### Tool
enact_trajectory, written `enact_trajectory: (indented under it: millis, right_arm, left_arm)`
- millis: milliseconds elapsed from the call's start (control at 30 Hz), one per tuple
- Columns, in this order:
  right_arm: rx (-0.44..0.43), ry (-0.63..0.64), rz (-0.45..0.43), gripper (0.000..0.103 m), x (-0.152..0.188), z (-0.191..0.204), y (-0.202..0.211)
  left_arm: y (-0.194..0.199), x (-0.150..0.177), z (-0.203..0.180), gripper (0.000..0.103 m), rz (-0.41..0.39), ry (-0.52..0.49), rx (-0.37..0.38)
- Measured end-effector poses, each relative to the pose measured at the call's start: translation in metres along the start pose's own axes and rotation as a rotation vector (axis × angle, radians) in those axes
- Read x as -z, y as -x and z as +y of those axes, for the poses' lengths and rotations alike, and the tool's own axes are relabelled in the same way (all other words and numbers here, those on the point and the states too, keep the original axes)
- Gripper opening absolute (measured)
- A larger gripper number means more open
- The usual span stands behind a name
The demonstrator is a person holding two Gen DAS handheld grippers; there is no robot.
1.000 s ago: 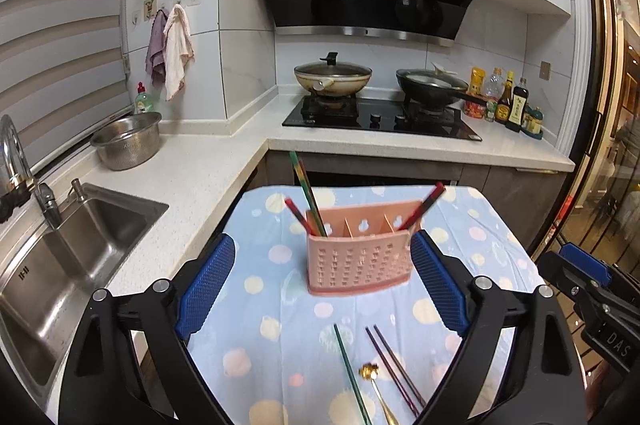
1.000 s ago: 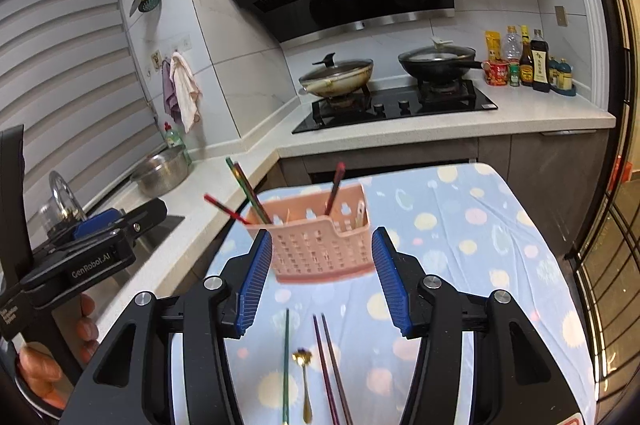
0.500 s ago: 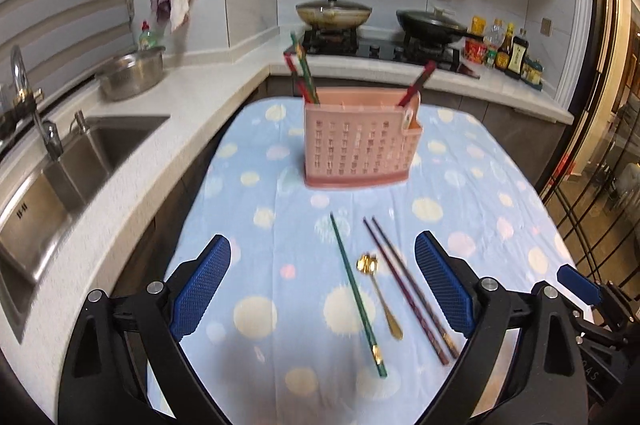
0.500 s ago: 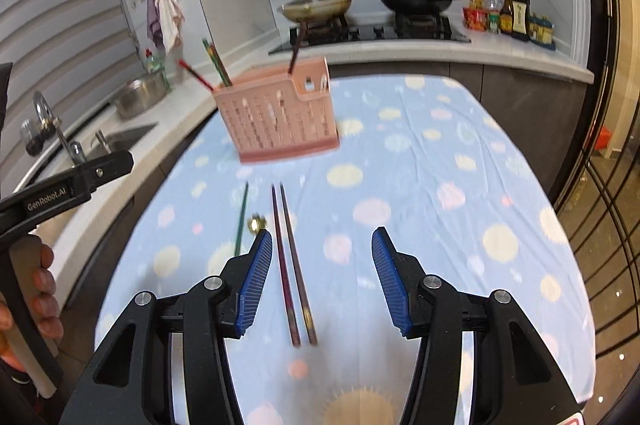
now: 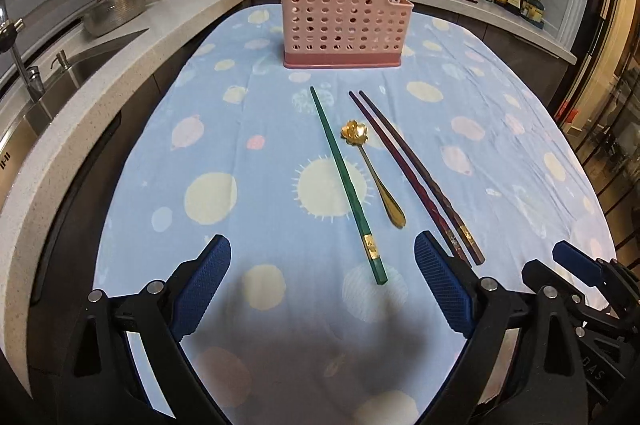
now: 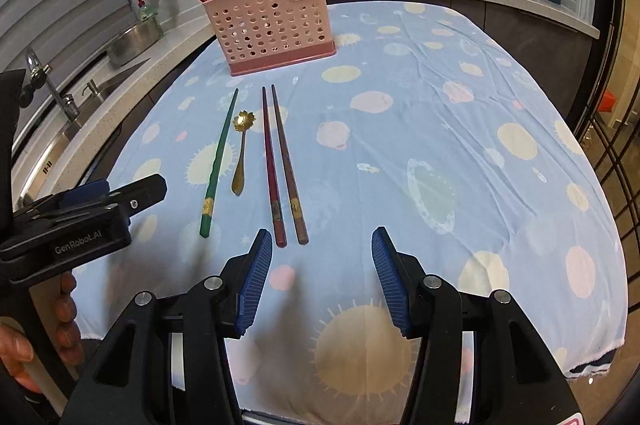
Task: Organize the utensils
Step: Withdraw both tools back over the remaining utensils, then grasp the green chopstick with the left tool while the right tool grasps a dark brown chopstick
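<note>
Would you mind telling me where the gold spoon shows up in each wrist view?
Left wrist: gold spoon lies centre, between the green chopstick and the dark pair.
Right wrist: gold spoon lies left of centre, again right of the green chopstick.
Shared landmark: pink utensil holder beyond it.

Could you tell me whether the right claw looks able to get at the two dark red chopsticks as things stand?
Probably yes: the right claw is open and empty, the dark red chopsticks lie flat on the cloth just ahead, nothing between them.
</note>
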State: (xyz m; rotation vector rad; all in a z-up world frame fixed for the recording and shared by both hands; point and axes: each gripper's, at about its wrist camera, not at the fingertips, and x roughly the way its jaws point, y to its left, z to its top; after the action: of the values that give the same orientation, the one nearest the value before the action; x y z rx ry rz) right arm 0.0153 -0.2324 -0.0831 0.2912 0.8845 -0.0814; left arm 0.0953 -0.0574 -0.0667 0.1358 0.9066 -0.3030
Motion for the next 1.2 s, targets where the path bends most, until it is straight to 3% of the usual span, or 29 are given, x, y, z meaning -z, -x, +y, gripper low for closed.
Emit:
enact_trajectory:
  millis: [267, 433, 600, 633, 867, 967, 1200]
  right_arm:
    - [0.013, -0.019, 0.022, 0.051, 0.004, -0.01, -0.004]
    - [0.012, -0.025, 0.036, 0.051, 0.005, -0.013, -0.008]
    - [0.011, -0.02, 0.045, 0.051, 0.005, -0.012, -0.012]
    - [0.011, -0.018, 0.047, 0.051, 0.006, -0.011, -0.013]
    - [0.006, -0.009, 0.053, 0.048, 0.006, -0.005, -0.019]
    - [0.003, -0.003, 0.051, 0.044, 0.003, -0.002, -0.022]
    - [0.014, 0.042, 0.052, 0.029, -0.005, 0.012, -0.041]
  left_arm:
    - [-0.026, 0.003, -0.013, 0.084, 0.042, -0.019, 0.003]
    - [-0.044, 0.003, -0.015, 0.076, 0.083, -0.019, 0.003]
    - [-0.054, 0.007, -0.014, 0.053, 0.12, -0.021, 0.019]
    - [-0.054, 0.008, -0.013, 0.051, 0.111, -0.029, 0.013]
    - [-0.047, 0.014, 0.002, 0.015, 0.085, -0.021, 0.015]
    - [-0.045, 0.018, 0.01, 0.008, 0.078, -0.01, 0.022]
    - [-0.042, 0.024, 0.017, 0.007, 0.061, -0.022, 0.029]
